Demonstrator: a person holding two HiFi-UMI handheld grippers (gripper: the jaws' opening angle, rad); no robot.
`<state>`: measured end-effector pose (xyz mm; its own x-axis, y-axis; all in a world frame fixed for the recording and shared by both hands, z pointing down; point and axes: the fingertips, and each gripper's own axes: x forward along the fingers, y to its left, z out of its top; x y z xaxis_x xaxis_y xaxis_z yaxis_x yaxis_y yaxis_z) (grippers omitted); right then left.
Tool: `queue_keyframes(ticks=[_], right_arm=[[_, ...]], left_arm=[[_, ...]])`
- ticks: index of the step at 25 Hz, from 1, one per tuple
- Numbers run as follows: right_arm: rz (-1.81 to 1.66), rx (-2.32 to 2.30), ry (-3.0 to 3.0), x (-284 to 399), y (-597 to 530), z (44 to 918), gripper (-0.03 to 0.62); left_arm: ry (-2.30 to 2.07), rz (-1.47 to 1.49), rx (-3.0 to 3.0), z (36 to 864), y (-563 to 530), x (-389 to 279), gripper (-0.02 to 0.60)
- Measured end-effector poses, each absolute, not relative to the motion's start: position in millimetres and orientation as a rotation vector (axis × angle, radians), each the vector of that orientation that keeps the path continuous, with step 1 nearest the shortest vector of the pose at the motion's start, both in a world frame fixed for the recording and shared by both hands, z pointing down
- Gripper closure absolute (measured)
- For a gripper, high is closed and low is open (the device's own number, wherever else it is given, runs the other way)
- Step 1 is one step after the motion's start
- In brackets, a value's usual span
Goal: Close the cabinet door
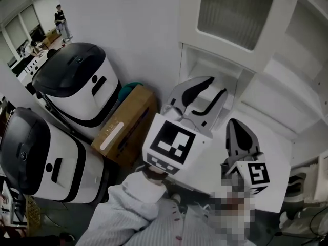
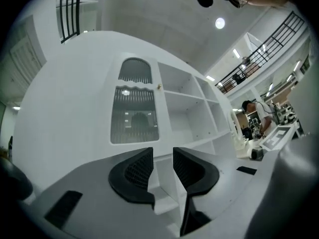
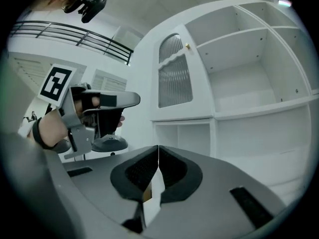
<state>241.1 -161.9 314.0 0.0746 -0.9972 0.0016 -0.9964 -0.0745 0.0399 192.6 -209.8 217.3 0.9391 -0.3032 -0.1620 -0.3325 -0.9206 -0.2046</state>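
The white cabinet (image 1: 287, 81) fills the upper right of the head view. Its door (image 1: 230, 14) has a ribbed glass panel and a small knob (image 2: 159, 87). In both gripper views the door (image 3: 174, 78) looks flush with the cabinet front, beside open empty shelves (image 3: 249, 68). My left gripper (image 1: 218, 86) points at the compartment under the door without touching it. Its jaws stand a little apart and hold nothing (image 2: 163, 156). My right gripper (image 1: 234, 124) hangs lower right, away from the door, with its jaws shut and empty (image 3: 158, 153).
Two white-and-black machines (image 1: 77, 86) (image 1: 36, 152) stand at the left, with a cardboard box (image 1: 128, 124) between them and the cabinet. A person (image 1: 61, 22) stands far back at the left. Another person (image 2: 251, 116) works at a bench beyond the cabinet.
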Motion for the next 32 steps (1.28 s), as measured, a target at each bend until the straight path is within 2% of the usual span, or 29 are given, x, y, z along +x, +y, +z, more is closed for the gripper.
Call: queue_keyframes(ticks=[13, 23, 32], right_arm=[[-0.005, 2.098, -2.272, 171.2, -173.5, 324.5, 0.582], [-0.011, 2.062, -2.277, 155.7, -169.6, 331.0, 0.582], [-0.022, 2.066, -2.281, 161.2, -160.3, 327.7, 0.582]], left_arm=[[0.537, 0.144, -3.069, 288.1, -190.6, 123.3, 0.563], [0.483, 0.127, -3.120, 325.1, -176.9, 123.9, 0.571], [0.434, 0.118, -3.112, 324.3, -162.2, 134.7, 0.571]])
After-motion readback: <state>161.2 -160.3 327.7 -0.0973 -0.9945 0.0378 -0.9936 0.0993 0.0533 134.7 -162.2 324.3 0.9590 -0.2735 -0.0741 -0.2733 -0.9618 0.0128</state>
